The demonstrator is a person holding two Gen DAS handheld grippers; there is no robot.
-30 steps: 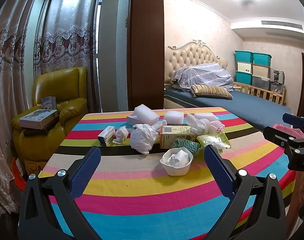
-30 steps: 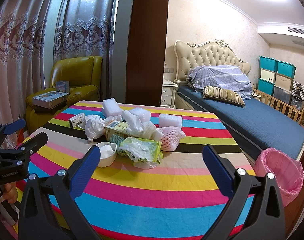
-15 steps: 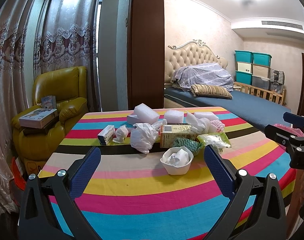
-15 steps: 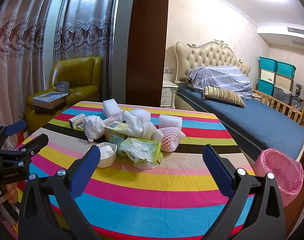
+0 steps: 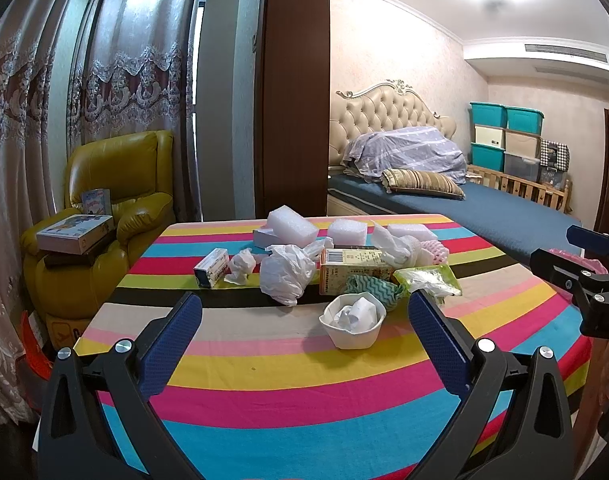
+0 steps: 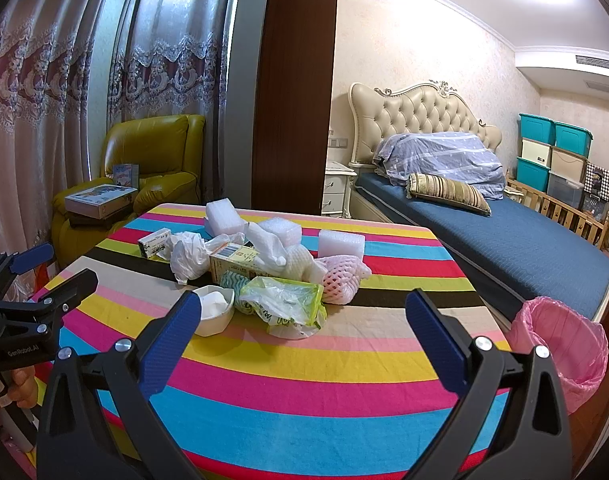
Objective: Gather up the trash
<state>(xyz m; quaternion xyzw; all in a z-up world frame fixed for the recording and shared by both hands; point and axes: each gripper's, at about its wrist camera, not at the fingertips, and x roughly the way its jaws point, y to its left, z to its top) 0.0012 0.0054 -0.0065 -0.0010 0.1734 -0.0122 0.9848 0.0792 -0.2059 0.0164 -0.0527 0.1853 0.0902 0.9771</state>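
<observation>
Left gripper (image 5: 304,312): jaws spread wide, nothing between them, held above the near part of the striped table (image 5: 288,384). Right gripper (image 6: 304,312): jaws likewise spread wide and empty, held above the same table farther to the right; its tips also show at the right edge of the left wrist view.

Nearest item ahead of the left gripper: a white bowl (image 5: 353,320) holding crumpled paper. Just behind it lie a green wrapper (image 6: 282,302), a patterned teal cloth (image 5: 370,285) and a yellow carton (image 5: 350,270). A crumpled white bag (image 5: 284,276) touches the carton's left side. A small box (image 5: 212,268) lies left of the bag. White foam blocks (image 5: 292,226) and a pink foam net (image 6: 344,276) occupy the far part of the pile.

A bin with a pink liner (image 6: 560,344) stands on the floor beside the table's right edge, next to the bed (image 6: 504,236)
</observation>
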